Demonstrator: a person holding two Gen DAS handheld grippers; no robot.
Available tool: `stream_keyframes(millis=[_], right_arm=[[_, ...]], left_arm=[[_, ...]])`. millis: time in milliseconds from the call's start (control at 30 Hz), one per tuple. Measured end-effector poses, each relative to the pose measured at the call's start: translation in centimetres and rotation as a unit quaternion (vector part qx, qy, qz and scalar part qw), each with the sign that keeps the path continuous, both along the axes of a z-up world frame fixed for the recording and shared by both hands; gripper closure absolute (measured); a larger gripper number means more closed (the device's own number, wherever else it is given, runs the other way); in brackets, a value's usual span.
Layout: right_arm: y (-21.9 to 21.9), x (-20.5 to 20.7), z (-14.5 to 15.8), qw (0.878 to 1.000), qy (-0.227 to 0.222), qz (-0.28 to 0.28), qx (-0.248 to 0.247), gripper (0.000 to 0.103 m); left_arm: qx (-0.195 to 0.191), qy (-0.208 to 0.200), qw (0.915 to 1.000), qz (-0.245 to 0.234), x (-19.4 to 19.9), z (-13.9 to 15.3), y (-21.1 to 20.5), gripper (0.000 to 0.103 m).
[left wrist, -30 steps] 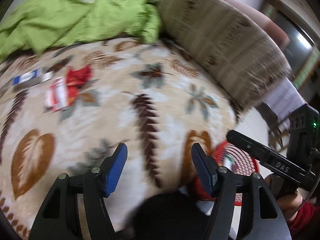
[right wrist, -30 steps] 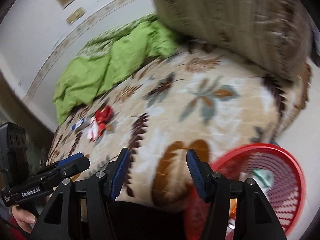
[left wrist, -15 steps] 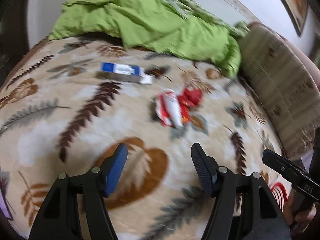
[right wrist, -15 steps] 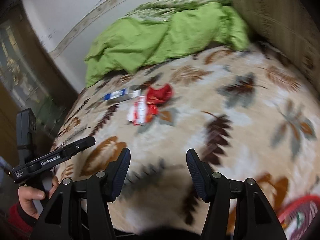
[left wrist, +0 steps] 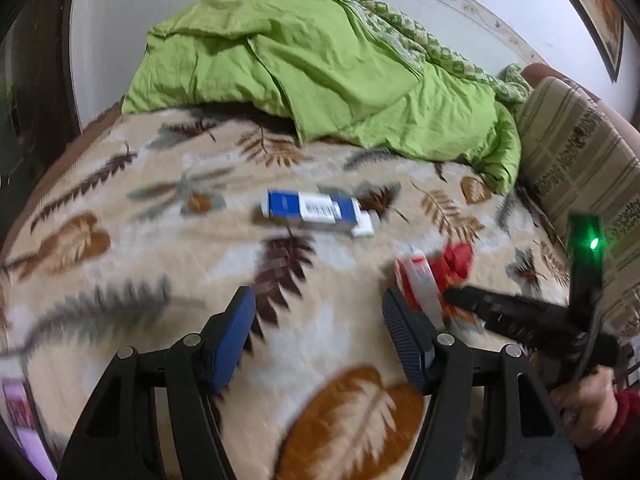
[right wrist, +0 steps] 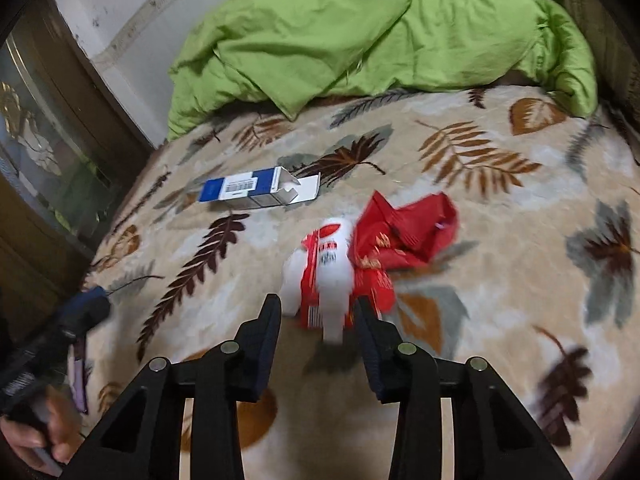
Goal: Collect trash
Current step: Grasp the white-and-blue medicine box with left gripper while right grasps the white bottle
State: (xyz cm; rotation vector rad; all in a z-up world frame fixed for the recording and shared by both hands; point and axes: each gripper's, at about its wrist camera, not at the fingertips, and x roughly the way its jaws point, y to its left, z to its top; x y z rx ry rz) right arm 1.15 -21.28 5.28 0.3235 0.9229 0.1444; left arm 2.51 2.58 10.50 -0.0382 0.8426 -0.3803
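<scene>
On the bed's leaf-patterned blanket (right wrist: pixel 500 216), toward its middle: three pieces of trash uncollected. Nearest the foot edge, a red-and-white wrapper (right wrist: pixel 328 276), its near end between the fingers of the right claw (right wrist: pixel 318 316); jaws closing around it, pads seemingly not yet pressing, blur preventing certainty. Touching it on the right, a crumpled red wrapper (right wrist: pixel 408 228). Farther toward the green quilt (right wrist: pixel 360 28) at the head edge, a blue-and-white carton (right wrist: pixel 256 188), flap open, lying flat and apart from the wrappers. Left claw (left wrist: pixel 316 332) spread, nothing between its pads, hovering over bare blanket beside the wrappers. No bin visible in either view. Judging by this: nothing here picked up yet, first grasp under way, red wrapper and carton left.
</scene>
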Motion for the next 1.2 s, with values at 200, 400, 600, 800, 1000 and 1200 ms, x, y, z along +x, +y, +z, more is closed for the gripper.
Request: stream_keyframes(millis=[200,400,600,800,1000,1200], right_arm=[[-0.3,3.3,-2.5,0.999,0.023,-0.016,-0.019,0.063],[0.6,3.8,-3.1,0.999,0.018,0.005,-0.027,0.068],[-0.1,0.4,-2.2,0.999,-0.002,0.009,0.041,0.068],[-0.5,-3.6,-0.6,0.996,-0.035,0.004,0.082,0.068],[-1.1,-5.3,0.0,0.994,-0.053,-0.01,0.098,0.068],[-0.9,-6.3,0.0,0.993,-0.053,-0.017,0.102,0.068]], left_arm=[[0.001,-0.001,0.9998,-0.021,5.6,0.0,-2.0,0.038],[0.018,0.01,0.9994,-0.026,11.5,-1.4,-4.7,0.038],[0.026,0.057,0.9964,-0.056,17.0,-5.1,-6.6,0.038],[-0.047,0.166,0.9806,-0.093,16.9,-8.0,-6.2,0.038],[0.014,0.13,0.9763,-0.173,10.3,-6.4,-8.3,0.037],[0.035,0.127,0.9848,-0.112,12.4,-6.9,-9.0,0.037]])
